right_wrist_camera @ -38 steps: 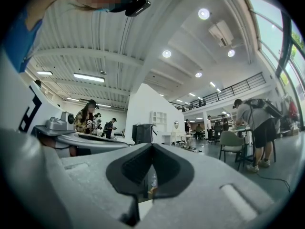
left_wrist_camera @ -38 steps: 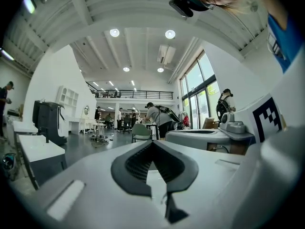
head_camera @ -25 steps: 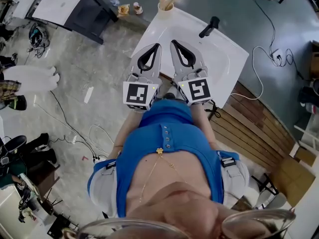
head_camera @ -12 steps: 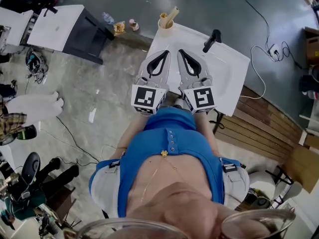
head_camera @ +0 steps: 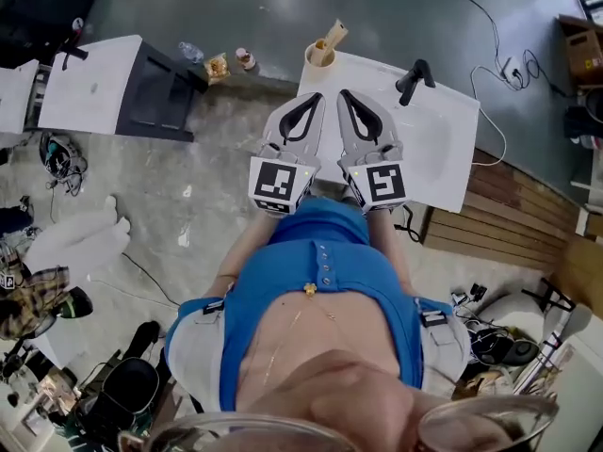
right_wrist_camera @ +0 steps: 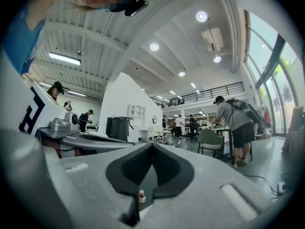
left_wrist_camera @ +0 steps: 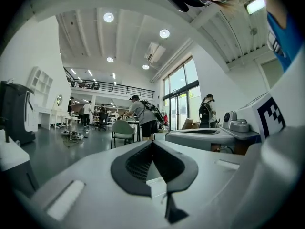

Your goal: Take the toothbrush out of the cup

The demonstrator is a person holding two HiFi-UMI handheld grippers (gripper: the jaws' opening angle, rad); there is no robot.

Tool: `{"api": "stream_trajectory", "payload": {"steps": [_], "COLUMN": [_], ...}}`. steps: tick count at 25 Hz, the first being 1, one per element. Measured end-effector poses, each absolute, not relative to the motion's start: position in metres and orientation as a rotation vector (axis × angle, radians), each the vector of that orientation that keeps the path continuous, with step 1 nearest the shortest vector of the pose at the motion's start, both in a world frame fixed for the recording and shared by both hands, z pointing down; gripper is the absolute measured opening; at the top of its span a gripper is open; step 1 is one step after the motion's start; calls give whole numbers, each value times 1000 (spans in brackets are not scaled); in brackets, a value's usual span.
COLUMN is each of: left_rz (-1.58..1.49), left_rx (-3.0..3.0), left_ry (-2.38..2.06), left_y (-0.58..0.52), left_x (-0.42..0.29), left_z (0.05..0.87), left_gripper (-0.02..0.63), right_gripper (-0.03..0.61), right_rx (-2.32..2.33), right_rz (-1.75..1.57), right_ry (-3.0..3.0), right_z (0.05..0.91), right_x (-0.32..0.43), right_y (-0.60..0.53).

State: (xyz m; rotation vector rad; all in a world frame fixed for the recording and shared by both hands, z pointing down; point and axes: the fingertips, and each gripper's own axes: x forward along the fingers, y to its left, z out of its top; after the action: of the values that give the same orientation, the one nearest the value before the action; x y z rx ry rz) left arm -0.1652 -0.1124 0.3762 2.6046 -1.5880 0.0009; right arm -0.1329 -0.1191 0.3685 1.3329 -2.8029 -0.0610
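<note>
As shut grippers [head_camera: 317, 98] [head_camera: 343, 94] advance — cup [head_camera: 320, 57] nearer.

Lab hall — mezzanine [left_wrist_camera: 112, 86], worktables [head_camera: 89, 88]

Head view steeply down over sink [head_camera: 450, 151]; gripper views level, facing hall.

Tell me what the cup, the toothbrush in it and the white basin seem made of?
Cup: pale tan, matte, probably wood or bamboo, possibly plastic. Toothbrush: same tan colour, likely bamboo; too small to be sure. Basin: smooth, even white, looks like ceramic or moulded resin.
</note>
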Motion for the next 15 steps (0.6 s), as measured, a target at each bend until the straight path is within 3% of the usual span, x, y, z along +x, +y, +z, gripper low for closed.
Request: {"api": "stream_trajectory", "payload": {"steps": [15], "left_rz": [30], "left_rx": [2747], "left_ry": [-1274], "left_y": [-141], "left_x": [-170], "left_z": [389], "left_gripper": [2], "right_gripper": [1], "right_rx": [1589], "right_rz": [-17], "right_ry": [-2593], "right_z": [384], "right_x": [-145], "right_y": [-130]}}
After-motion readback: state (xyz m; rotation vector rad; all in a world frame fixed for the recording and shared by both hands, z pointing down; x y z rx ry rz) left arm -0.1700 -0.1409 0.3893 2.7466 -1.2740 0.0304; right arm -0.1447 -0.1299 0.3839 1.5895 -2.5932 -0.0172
